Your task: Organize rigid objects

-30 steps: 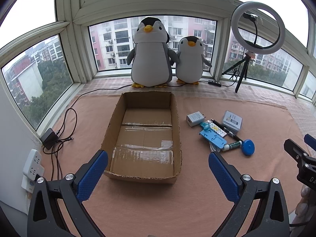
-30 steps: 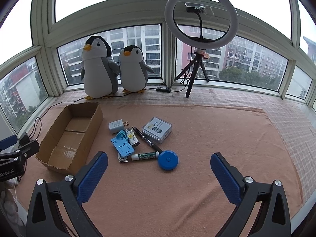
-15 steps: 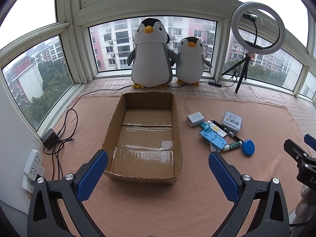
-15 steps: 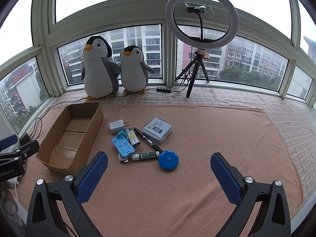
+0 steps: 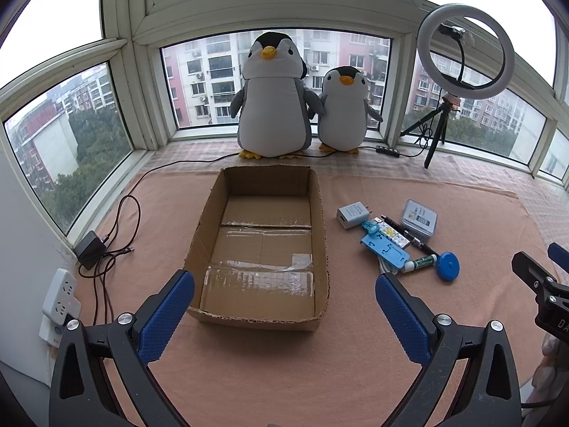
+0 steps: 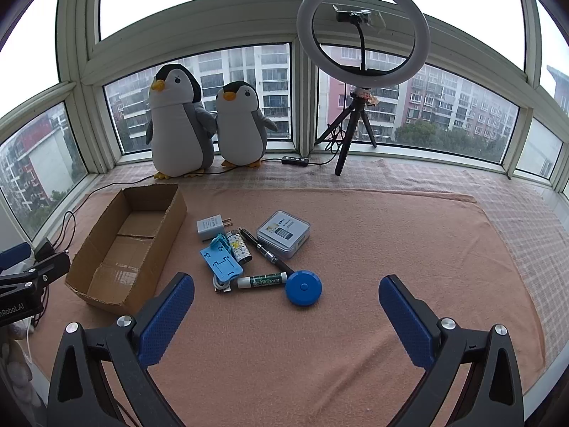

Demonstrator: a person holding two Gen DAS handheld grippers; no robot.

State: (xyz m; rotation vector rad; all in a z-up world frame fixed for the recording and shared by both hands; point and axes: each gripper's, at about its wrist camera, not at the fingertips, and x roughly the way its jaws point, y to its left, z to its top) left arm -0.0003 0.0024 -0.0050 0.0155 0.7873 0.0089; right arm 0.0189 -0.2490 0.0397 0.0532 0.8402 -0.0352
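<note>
An open, empty cardboard box point(image 5: 261, 245) point(image 6: 128, 245) lies on the pink cloth. To its right sits a cluster of small items: a white charger plug point(image 6: 209, 227), a blue phone stand point(image 6: 220, 261), a patterned lighter point(image 6: 240, 247), a black pen point(image 6: 266, 252), a clear plastic case point(image 6: 283, 233), a green lip balm tube point(image 6: 262, 281) and a round blue tape measure point(image 6: 303, 287). My left gripper point(image 5: 284, 306) hangs open just before the box's near wall. Open too, my right gripper point(image 6: 286, 309) hovers just short of the tape measure, nothing between its fingers.
Two plush penguins point(image 5: 272, 99) point(image 5: 343, 110) stand at the window, with a ring light on a tripod point(image 6: 362, 42) to their right. A power strip point(image 5: 58, 295), an adapter point(image 5: 90, 243) and cables lie at the left edge. Bare pink cloth point(image 6: 409, 242) spreads to the right.
</note>
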